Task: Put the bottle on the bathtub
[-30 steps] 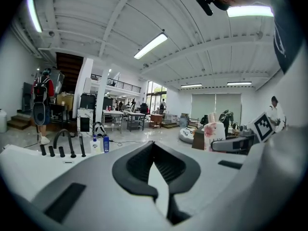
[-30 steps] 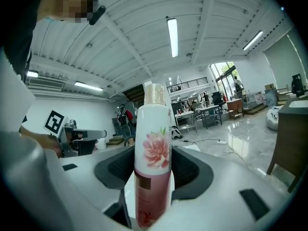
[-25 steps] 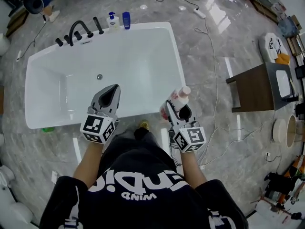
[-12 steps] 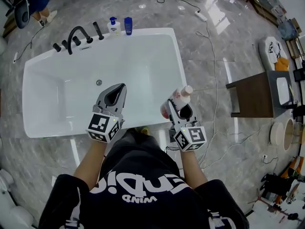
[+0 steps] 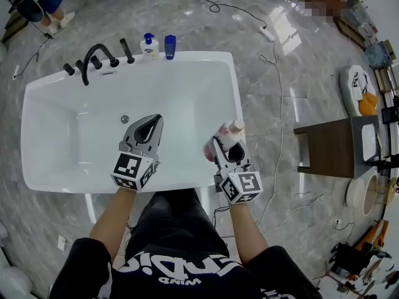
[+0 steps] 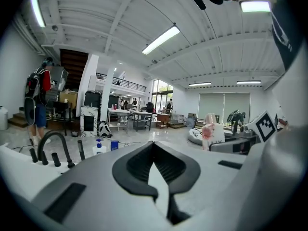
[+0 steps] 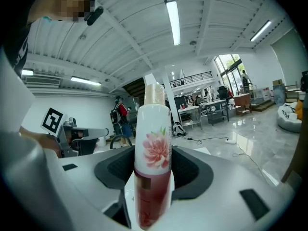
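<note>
A white bottle (image 5: 228,134) with a pink flower print, a red lower part and a beige cap stands upright between the jaws of my right gripper (image 5: 225,144), which is shut on it. It hangs over the near right corner of the white bathtub (image 5: 234,92). In the right gripper view the bottle (image 7: 153,148) fills the middle of the right gripper (image 7: 153,174). My left gripper (image 5: 151,119) hovers over the tub's near side. Its jaws are shut with nothing in them, and the left gripper view shows the left gripper (image 6: 154,146) the same way.
A black faucet (image 5: 93,55), a white pump bottle (image 5: 148,44) and a blue bottle (image 5: 169,45) stand on the tub's far rim. A brown table (image 5: 330,136) is to the right. Cables (image 5: 277,98) run across the marble floor. A person (image 5: 43,2) stands far left.
The tub has come nearer and both grippers have moved from its near edge to over the tub. The bottle stays held in the right gripper.
</note>
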The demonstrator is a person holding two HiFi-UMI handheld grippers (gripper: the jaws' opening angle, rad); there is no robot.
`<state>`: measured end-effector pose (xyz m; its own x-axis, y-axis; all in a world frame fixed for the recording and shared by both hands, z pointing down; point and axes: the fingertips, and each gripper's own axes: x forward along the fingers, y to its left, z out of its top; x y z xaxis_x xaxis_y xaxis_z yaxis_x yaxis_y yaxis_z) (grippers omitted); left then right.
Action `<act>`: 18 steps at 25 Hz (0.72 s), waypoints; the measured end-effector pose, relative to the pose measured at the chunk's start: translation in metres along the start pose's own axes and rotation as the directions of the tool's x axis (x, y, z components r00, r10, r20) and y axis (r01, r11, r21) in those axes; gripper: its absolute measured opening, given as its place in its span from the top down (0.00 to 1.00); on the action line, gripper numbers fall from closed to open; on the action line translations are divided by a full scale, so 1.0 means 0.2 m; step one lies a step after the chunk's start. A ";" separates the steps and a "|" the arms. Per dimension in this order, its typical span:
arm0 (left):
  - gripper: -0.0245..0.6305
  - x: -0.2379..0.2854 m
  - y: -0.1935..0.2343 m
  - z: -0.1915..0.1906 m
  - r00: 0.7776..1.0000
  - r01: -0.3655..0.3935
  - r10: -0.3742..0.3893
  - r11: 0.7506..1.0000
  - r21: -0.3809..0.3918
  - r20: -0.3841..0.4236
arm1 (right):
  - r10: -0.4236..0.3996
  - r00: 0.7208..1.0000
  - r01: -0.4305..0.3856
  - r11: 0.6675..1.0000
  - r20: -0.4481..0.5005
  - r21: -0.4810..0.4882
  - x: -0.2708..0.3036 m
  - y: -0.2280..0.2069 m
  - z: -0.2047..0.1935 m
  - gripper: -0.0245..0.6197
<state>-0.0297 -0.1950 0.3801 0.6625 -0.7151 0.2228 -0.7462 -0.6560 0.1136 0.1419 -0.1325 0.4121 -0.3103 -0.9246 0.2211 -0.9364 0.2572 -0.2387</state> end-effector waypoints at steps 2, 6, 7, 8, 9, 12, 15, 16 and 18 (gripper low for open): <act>0.95 0.09 0.05 0.00 1.000 -0.012 0.012 1.000 -0.017 0.012 | 0.011 1.000 -0.011 1.000 -0.008 0.000 0.09 -0.04 0.00 0.59; 0.95 0.26 0.16 -0.03 1.000 -0.016 0.016 1.000 -0.021 0.018 | 0.028 0.999 -0.028 1.000 -0.016 -0.005 0.28 -0.13 -0.02 0.59; 0.95 0.31 0.18 -0.04 1.000 -0.018 0.019 1.000 -0.021 0.017 | 0.034 0.999 -0.034 0.999 -0.016 -0.006 0.32 -0.15 -0.03 0.59; 0.95 0.35 0.21 -0.05 1.000 -0.021 0.022 0.999 -0.024 0.017 | 0.039 0.999 -0.039 0.999 -0.016 -0.006 0.36 -0.18 -0.04 0.59; 0.95 0.39 0.23 -0.07 1.000 -0.025 0.025 0.999 -0.024 0.018 | 0.045 0.999 -0.045 0.999 -0.014 -0.008 0.41 -0.20 -0.05 0.59; 0.95 0.49 0.31 -0.16 0.999 -0.040 0.040 0.999 -0.014 0.019 | 0.065 0.998 -0.066 0.998 -0.012 -0.012 0.55 -0.26 -0.13 0.59; 0.95 0.60 0.39 -0.29 0.999 -0.051 0.051 0.999 -0.017 0.011 | 0.086 0.996 -0.086 0.996 -0.012 -0.012 0.69 -0.29 -0.23 0.59; 0.95 0.63 0.40 -0.33 0.999 -0.051 0.051 0.999 -0.017 0.008 | 0.092 0.996 -0.092 0.996 -0.013 -0.012 0.72 -0.30 -0.26 0.59; 0.95 0.70 0.42 -0.42 0.999 -0.048 0.048 0.999 -0.013 0.003 | 0.100 0.995 -0.101 0.995 -0.016 -0.016 0.80 -0.33 -0.32 0.59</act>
<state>-0.0052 -0.3312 0.5017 0.6261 -0.7465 0.2255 -0.7780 -0.6176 0.1153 0.1429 -0.2793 0.5234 -0.4054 -0.8895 0.2109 -0.9030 0.3537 -0.2441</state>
